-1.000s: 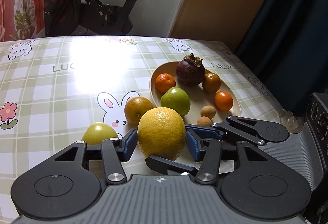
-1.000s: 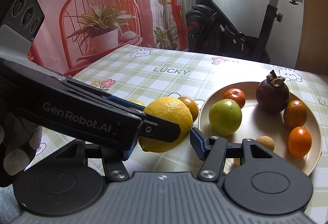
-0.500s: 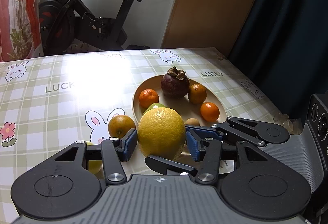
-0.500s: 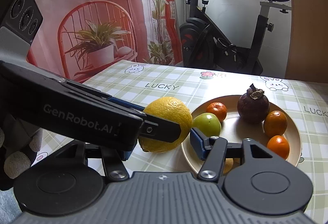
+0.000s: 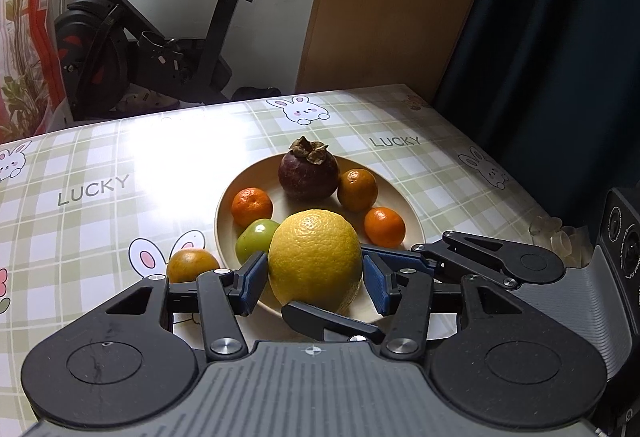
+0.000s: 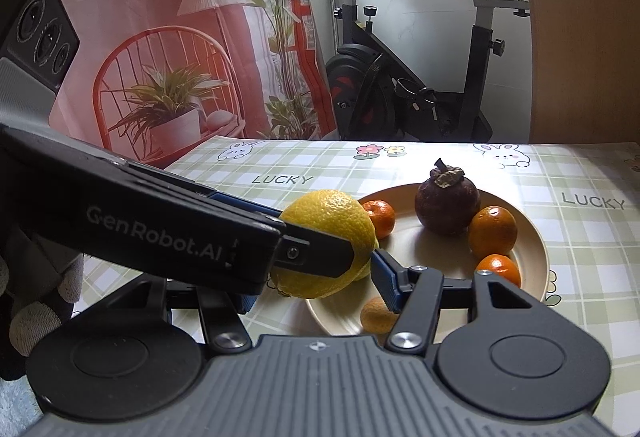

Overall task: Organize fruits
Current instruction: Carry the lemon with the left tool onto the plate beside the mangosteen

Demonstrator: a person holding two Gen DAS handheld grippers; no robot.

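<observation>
The left claw (image 5: 315,279) gripped a large yellow citrus (image 5: 315,255) between its blue pads above the plate's (image 5: 408,213) six o'clock rim. The right claw (image 6: 316,277) gaped wide, holding nothing, fingers flanking that fruit on the bench (image 5: 100,173).

A large yellow citrus fruit (image 5: 315,257), pebbled rind, sits raised over the near rim of a round beige plate (image 5: 412,215), partly hiding the fruit behind it. On the plate: a dark purple mangosteen (image 5: 308,174) with dried calyx at 12 o'clock; a dull orange tangerine (image 5: 357,189) at 2 o'clock; a bright tangerine (image 5: 384,226) at 4 o'clock; another (image 5: 252,206) at 10 o'clock; a green round fruit (image 5: 256,241) at 8 o'clock. One brownish-orange citrus (image 5: 191,264) lies on the tablecloth, just beside the plate's 8 o'clock edge.
</observation>
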